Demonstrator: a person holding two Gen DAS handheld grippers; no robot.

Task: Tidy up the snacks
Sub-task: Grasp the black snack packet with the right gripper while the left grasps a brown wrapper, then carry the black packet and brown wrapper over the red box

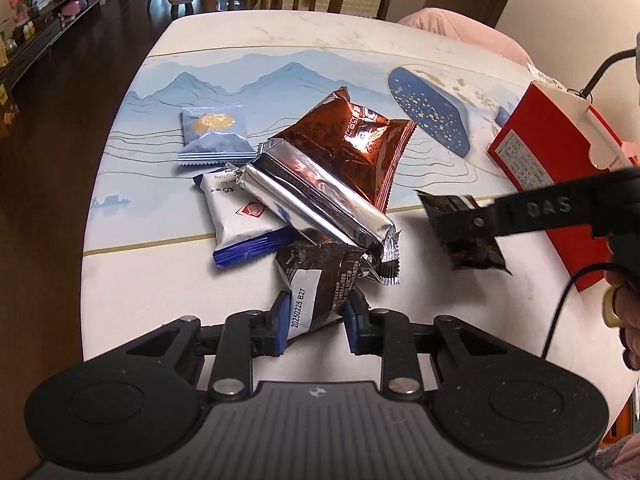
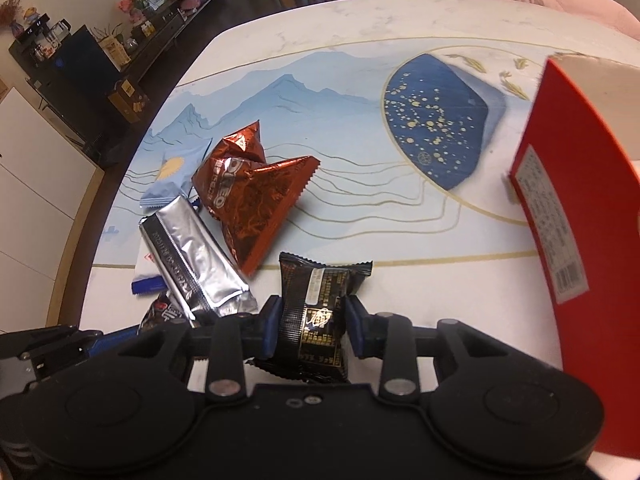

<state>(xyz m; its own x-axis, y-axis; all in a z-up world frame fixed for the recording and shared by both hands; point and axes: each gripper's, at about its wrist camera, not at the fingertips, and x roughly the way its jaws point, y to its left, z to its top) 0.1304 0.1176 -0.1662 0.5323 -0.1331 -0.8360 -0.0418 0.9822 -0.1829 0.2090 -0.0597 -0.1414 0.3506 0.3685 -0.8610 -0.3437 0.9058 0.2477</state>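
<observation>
Near the table's (image 1: pixel 400 28) front edge, my left gripper (image 1: pixel 316 320) and right gripper (image 2: pixel 310 326) each squeeze a small dark snack packet (image 1: pixel 316 284) (image 2: pixel 316 312), light, crinkly and slippery, so I pinch the middles.

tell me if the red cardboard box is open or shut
Open. The red cardboard box shows its pale bare inside at the top in the right wrist view, with no lid covering it.
</observation>
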